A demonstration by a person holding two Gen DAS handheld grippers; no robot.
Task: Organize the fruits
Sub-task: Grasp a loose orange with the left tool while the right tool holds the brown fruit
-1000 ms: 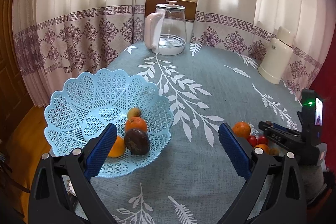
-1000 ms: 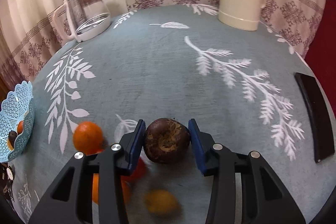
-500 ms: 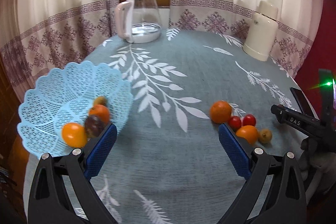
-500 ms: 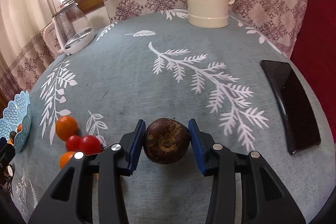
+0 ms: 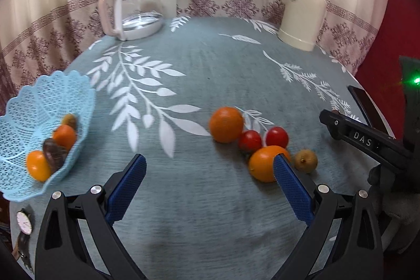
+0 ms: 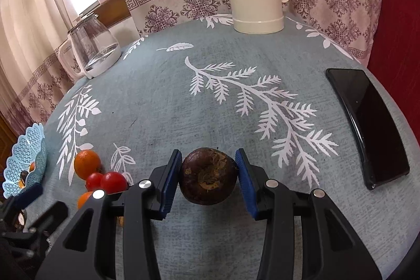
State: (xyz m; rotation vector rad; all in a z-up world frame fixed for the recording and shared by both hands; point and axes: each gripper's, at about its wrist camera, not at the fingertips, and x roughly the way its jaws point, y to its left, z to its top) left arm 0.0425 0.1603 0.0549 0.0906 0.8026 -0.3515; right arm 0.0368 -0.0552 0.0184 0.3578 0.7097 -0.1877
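My right gripper (image 6: 208,175) is shut on a dark brown round fruit (image 6: 208,176), held above the cloth. My left gripper (image 5: 208,175) is open and holds nothing, low over the table. Just ahead of its right finger lie an orange (image 5: 265,163), a second orange (image 5: 226,124), two red tomatoes (image 5: 277,137), and a small yellow-brown fruit (image 5: 305,160). The light blue lattice basket (image 5: 31,106) sits at the left with oranges and a dark fruit inside. The right wrist view shows the basket (image 6: 22,159) far left and the loose fruit pile (image 6: 105,180) to the left of the gripper.
A glass kettle (image 5: 135,11) and a cream thermos jug (image 5: 303,11) stand at the back of the table. A black phone (image 6: 367,125) lies near the right edge. A wristwatch (image 5: 25,221) lies at the front left edge. Curtains hang behind.
My left gripper has swung right, away from the basket and toward the loose fruit. My right gripper has lifted and turned right with the dark fruit still gripped.
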